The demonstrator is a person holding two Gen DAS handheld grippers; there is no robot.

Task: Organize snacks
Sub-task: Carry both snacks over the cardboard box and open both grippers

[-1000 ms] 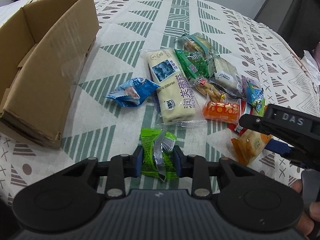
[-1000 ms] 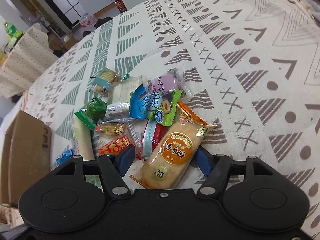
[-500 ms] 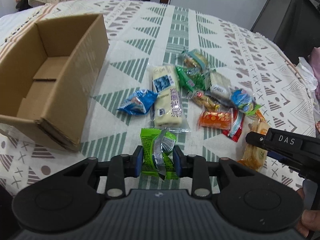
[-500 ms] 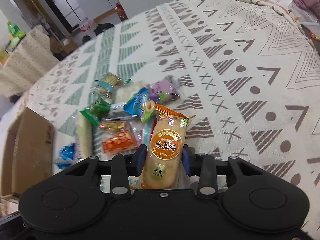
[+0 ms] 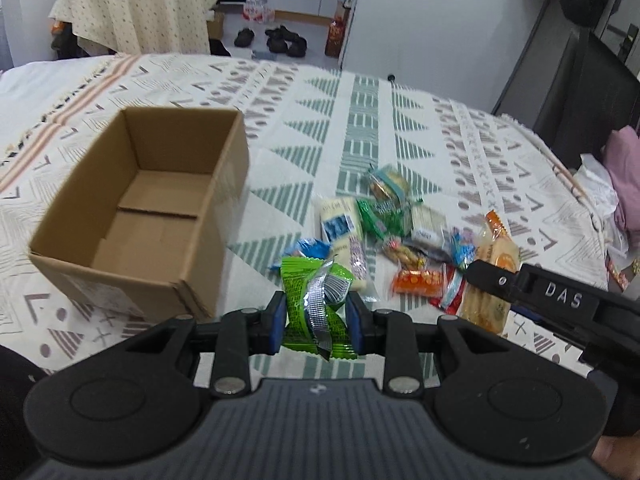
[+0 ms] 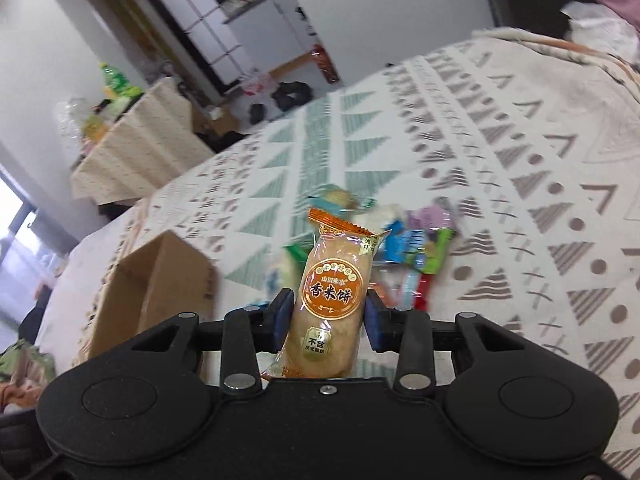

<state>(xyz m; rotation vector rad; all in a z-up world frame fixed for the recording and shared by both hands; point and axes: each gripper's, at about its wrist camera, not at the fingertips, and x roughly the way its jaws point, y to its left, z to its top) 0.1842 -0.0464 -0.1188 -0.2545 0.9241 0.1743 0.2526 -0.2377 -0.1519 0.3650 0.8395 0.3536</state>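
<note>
1. The left gripper (image 5: pixel 316 322) is pinched on a green snack packet (image 5: pixel 316 312), gripping it across the lower middle. The packet is lifted clear of the patterned tablecloth (image 5: pixel 360 120).
2. The right gripper (image 6: pixel 327 322) is pinched on an orange rice cracker packet (image 6: pixel 334 300), also held across its lower half and raised off the table.
3. An open cardboard box (image 5: pixel 140 216) sits on the cloth to the left, near the green packet. Nothing is visible inside it.
4. The remaining snacks (image 5: pixel 396 236) lie in a loose pile on the cloth, to the right of the box and apart from it.
5. Both packets look light, with thin, crinkly, slippery wrappers. The green one seems soft and squashes easily. The cracker is probably brittle, so a gentle squeeze across the wrapper's middle suits it better than a hard clamp.
6. The likely step in hand is carrying both packets to the box.
</note>
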